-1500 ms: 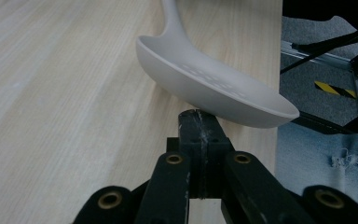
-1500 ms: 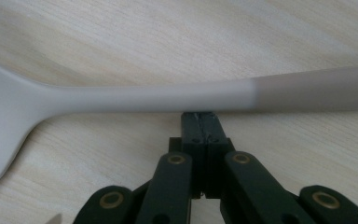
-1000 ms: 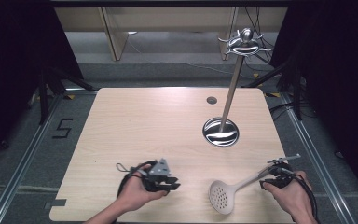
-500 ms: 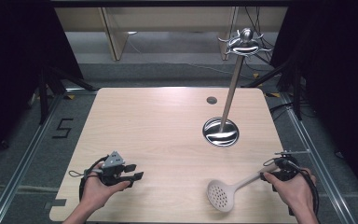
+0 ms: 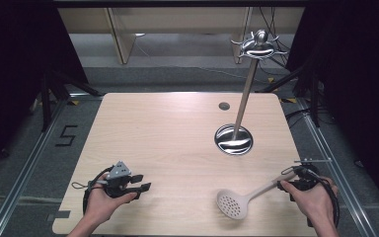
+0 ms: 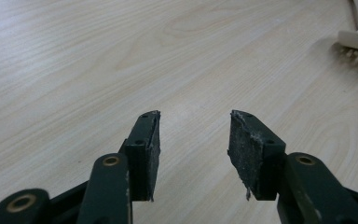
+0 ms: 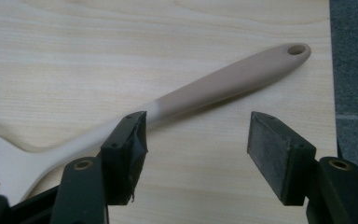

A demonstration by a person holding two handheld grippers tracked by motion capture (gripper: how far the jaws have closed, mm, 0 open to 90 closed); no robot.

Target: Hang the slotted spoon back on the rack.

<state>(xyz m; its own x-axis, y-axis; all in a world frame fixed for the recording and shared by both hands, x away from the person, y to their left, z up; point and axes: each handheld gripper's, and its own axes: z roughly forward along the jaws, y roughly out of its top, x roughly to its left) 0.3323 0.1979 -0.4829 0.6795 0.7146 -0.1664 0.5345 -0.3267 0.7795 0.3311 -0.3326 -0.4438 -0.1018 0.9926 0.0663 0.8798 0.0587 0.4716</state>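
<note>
Since earlier: left hand w/ its gripper has slid from table centre-front out to the front-left corner; both sets of jaws have just been opening; spoon has shifted slightly, now let go on the table.
Table (image 5: 168, 133): light wood top, largest thing in the high view, dark floor around it; small round hole near its far edge.
Utensil stand (image 5: 242, 106): metal pole rising from a shiny round base right of centre, hooked crown on top; well apart from both hands.
Slotted spoon (image 5: 249, 195): beige, lies flat at front right; perforated head (image 5: 233, 204) points toward table middle, handle runs back-right toward the right hand. Right gripper view: handle (image 7: 223, 84) crosses diagonally, hang-hole at its end, near the table's right edge.
Left gripper (image 5: 140, 182): held in left hand (image 5: 103, 202) at front left, grey plate on top, jaws pointing right. Left gripper view (image 6: 193, 149): jaws wide apart, nothing btwn them, bare wood beyond; spoon head just at top-right corner.
Right gripper (image 7: 196, 154): in right hand (image 5: 313, 197) at front-right edge. Jaws wide apart, not gripping; handle passes just behind the left pad (image 7: 135, 140), whether it touches can't be told; gap btwn pads shows bare wood.
</note>
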